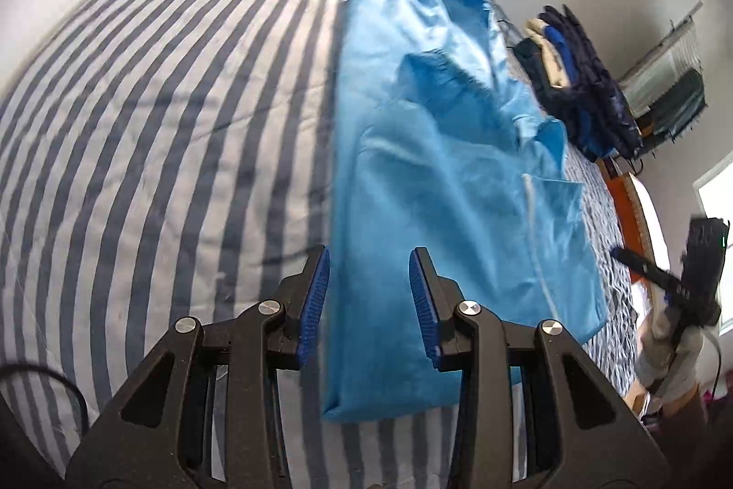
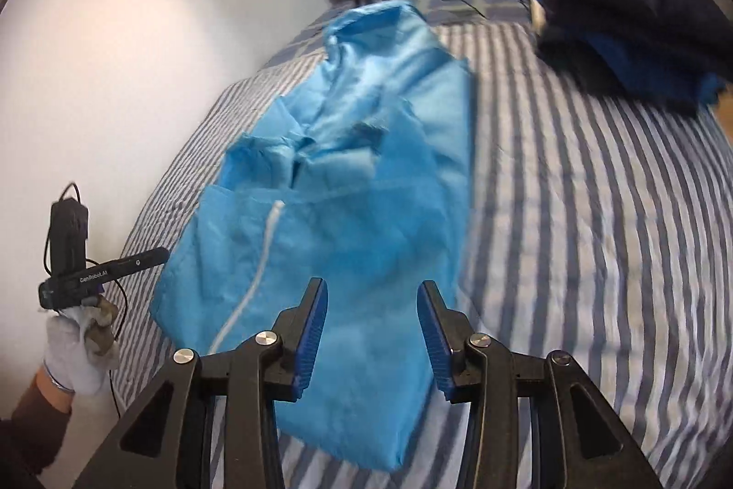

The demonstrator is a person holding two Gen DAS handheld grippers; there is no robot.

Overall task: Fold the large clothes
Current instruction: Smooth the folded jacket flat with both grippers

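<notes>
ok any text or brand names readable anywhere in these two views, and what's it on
"GenRobot.AI": white print on the side of the left gripper, seen in the right wrist view.
Nothing else reads: the right gripper shows only a blurred mark, and the blue garment and striped bed cover carry no text.

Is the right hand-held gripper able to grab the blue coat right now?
Probably yes: the right hand-held gripper is open just above the blue coat, with nothing between them on the striped bed.
</notes>
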